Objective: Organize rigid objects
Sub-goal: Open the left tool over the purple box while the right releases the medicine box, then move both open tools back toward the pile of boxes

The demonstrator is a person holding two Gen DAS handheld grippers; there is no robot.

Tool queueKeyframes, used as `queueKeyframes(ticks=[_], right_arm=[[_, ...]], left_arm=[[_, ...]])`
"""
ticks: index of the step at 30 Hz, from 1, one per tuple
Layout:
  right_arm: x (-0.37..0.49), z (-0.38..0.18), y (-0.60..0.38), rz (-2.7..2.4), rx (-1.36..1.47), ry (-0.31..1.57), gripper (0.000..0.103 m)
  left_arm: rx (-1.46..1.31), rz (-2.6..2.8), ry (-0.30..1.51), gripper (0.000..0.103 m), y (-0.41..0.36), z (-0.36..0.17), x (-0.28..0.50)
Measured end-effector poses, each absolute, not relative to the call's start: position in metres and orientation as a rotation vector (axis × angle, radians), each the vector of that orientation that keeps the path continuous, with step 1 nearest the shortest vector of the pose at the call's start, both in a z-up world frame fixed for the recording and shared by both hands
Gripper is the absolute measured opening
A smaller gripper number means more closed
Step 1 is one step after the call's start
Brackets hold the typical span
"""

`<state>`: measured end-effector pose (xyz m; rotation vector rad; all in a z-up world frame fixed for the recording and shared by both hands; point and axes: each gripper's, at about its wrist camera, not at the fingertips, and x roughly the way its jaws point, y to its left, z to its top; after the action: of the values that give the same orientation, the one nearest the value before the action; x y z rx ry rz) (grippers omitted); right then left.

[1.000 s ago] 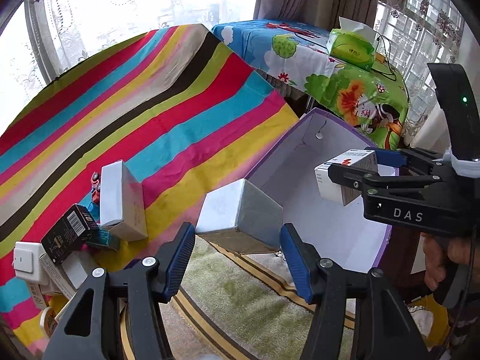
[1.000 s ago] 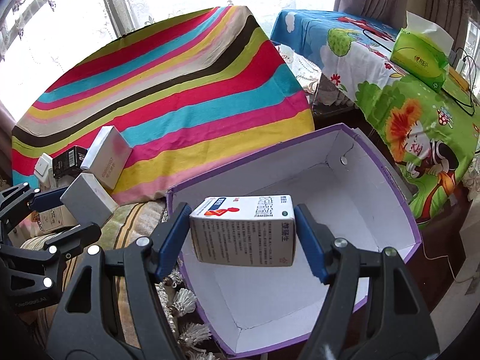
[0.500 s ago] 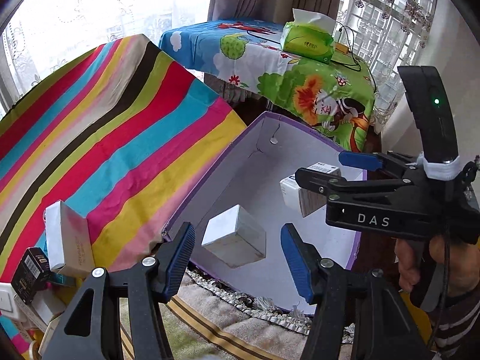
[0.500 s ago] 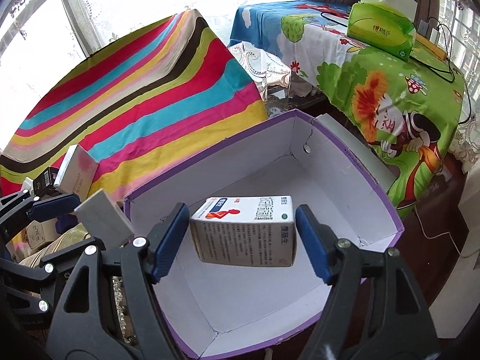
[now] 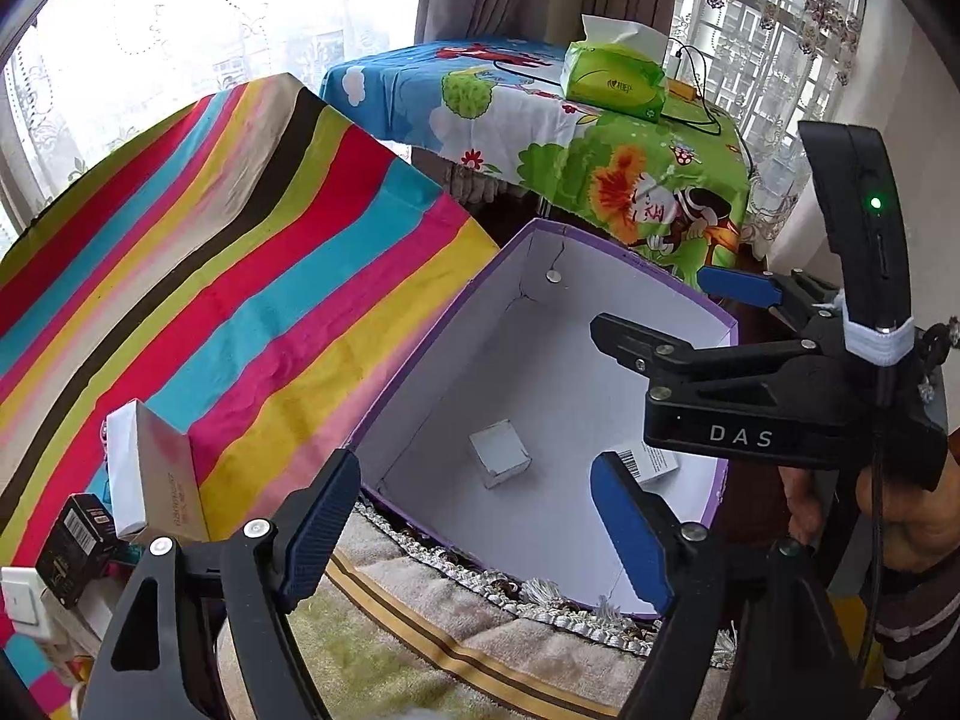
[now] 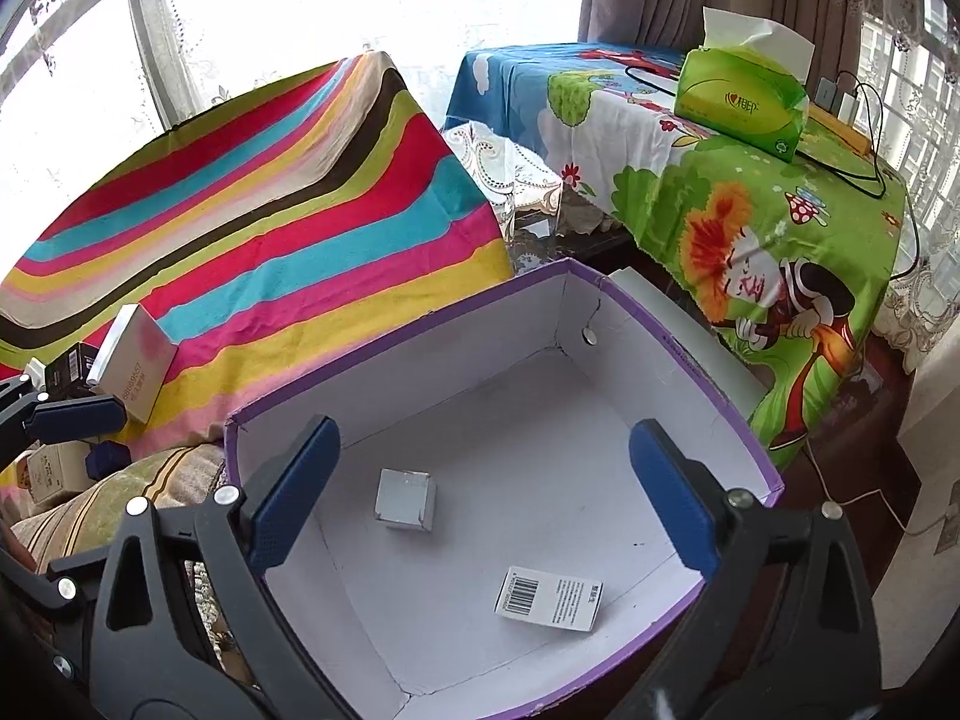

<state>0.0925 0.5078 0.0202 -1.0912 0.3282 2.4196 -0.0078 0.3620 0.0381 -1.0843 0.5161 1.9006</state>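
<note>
A purple box (image 6: pixel 384 354) with a white inside stands open below both grippers. On its floor lie a small grey box (image 6: pixel 405 501) and a printed white carton (image 6: pixel 549 599) with a barcode, well apart. My right gripper (image 6: pixel 483 480) hangs over the box, its jaws opening with nothing between them. In the left wrist view my left gripper (image 5: pixel 474 516) hovers over the near rim of the purple box (image 5: pixel 636 261), jaws opening and empty. Far below it lies the grey box (image 5: pixel 499 453). The carton (image 5: pixel 651 462) is half hidden behind the right gripper (image 5: pixel 678 318).
A white box (image 5: pixel 150 474), a black box (image 5: pixel 75 540) and a white switch (image 5: pixel 21 600) lie on the striped cloth (image 5: pixel 240 252) at left. Behind, a table with a cartoon cloth (image 5: pixel 600 156) carries a green tissue pack (image 5: pixel 615 81) and cables. A fringed rug (image 5: pixel 420 618) lies in front.
Both grippers let go: the grey box left the left jaws and the carton left the right jaws, and both now lie on the purple box's floor. Both jaws stand wider.
</note>
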Motion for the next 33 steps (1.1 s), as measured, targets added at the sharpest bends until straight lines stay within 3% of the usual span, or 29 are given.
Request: queueKeyframes(ticks=[3,9,16,31,33], right_arm=[[0.088,0.023,0.501,2.427,-1.099,0.246,0.098],[0.088,0.026,0.497,2.528,-1.111,0.377,0.098],[0.081,0.033,0.481,2.598,-1.117,0.405,0.098],[0.052,0.035,0.433,2.728,-1.221,0.334,0.098],[0.045,0.037,0.425,2.745,-1.233,0.311,0.098]], left_arm=[[-1.113,1.894,0.475,0.08,0.352,0.037,-0.014],[-1.081,1.946,0.402,0.08,0.33,0.047,-0.02],[-1.092,2.026,0.334,0.08,0.287,0.052,-0.031],[-1.172,2.342,0.184,0.08,0.113,0.056,-0.076],[-1.19,2.387,0.182,0.084,0.092,0.054,-0.084]])
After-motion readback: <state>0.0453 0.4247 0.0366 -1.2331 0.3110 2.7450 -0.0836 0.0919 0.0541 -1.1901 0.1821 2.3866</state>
